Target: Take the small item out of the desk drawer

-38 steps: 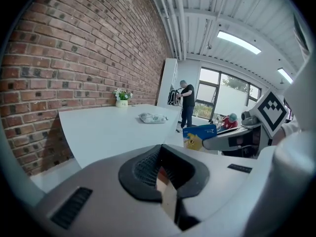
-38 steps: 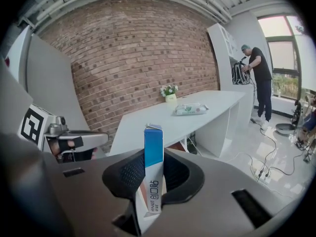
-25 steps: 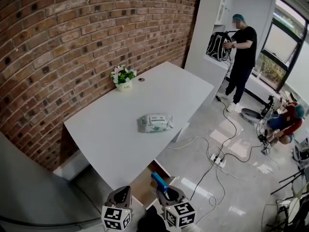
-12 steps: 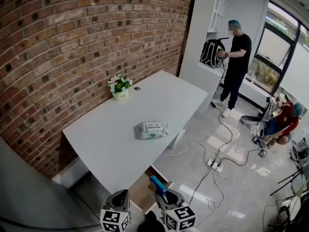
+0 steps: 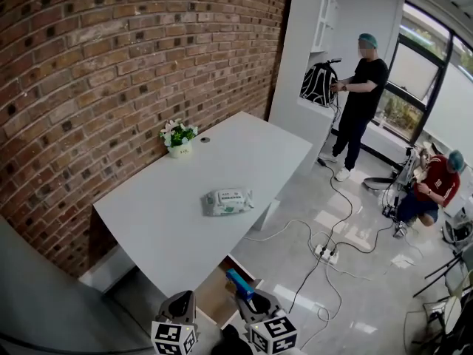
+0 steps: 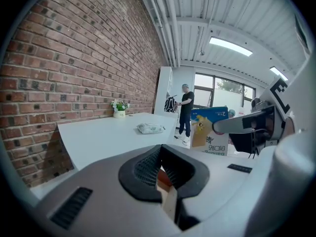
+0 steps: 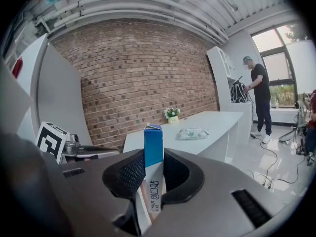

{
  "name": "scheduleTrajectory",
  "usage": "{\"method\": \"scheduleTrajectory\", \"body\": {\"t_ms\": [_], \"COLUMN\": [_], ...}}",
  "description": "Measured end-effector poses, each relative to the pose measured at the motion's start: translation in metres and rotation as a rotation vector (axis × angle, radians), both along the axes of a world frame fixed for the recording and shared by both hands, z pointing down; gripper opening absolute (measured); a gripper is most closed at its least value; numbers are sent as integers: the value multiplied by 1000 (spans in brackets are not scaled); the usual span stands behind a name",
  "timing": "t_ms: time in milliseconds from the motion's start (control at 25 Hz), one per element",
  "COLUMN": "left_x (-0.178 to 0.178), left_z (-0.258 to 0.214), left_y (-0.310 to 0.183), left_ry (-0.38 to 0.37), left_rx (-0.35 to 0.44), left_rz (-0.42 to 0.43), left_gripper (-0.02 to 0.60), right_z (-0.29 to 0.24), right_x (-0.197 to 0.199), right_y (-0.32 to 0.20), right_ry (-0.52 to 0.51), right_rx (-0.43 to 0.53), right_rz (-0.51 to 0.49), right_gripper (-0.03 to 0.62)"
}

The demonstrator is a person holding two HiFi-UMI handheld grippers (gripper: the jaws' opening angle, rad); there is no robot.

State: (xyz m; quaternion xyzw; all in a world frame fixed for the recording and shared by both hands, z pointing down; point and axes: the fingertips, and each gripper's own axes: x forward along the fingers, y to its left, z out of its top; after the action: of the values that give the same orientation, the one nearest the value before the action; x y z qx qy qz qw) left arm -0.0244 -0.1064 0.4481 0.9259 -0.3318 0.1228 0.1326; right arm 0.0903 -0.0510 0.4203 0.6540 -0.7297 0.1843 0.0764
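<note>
Blue and white, the small carton (image 7: 153,154) stands upright between the jaws of the right gripper (image 7: 153,177); the two ribbed pads press on its narrow sides, so the jaws are only narrowly apart and hold it firmly; its blue top sticks out above the jaws. From the head view this carton is seen just beside the open drawer (image 5: 209,293), which is pulled out from under the white desk (image 5: 185,220) and shows a wooden inside; the carton is in the gripper and does not lie in the drawer. The left gripper (image 6: 166,184) is near the right one, at its left; its jaws are brought together and I see nothing between them. On the desk top lies a pack of wet wipes (image 5: 227,201), about in the middle; a small white pot with flowers (image 5: 177,138) stands at the far side, close to the red brick wall (image 5: 111,65). Beyond the desk is a tall white cabinet (image 5: 299,43); one person (image 5: 362,102) stands there with the hands on a black backpack (image 5: 316,84); another person (image 5: 436,191) crouches further right. A power strip (image 5: 325,254) with several cables lies on the glossy floor, well apart from the drawer.
</note>
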Motion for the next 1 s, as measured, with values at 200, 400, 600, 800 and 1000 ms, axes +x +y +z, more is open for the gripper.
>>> {"method": "scheduleTrajectory", "body": {"t_ms": [200, 400, 600, 800, 1000], "left_x": [0, -5, -8, -9, -8], "left_z": [-4, 8, 8, 9, 8], "left_y": [1, -1, -2, -3, -2], "left_ry": [3, 9, 5, 4, 3], "left_rx": [4, 37, 40, 42, 40], "left_rz": [-3, -3, -4, -4, -3], "left_gripper": [17, 17, 17, 17, 17], "right_z": [1, -5, -6, -5, -4], "right_x": [-1, -3, -3, -7, -6], "right_y": [0, 1, 0, -1, -1], "right_ry": [9, 1, 1, 1, 0], "right_rx": [16, 16, 24, 32, 32], "right_rz": [-7, 4, 4, -3, 0], "right_gripper": [97, 97, 98, 97, 97]}}
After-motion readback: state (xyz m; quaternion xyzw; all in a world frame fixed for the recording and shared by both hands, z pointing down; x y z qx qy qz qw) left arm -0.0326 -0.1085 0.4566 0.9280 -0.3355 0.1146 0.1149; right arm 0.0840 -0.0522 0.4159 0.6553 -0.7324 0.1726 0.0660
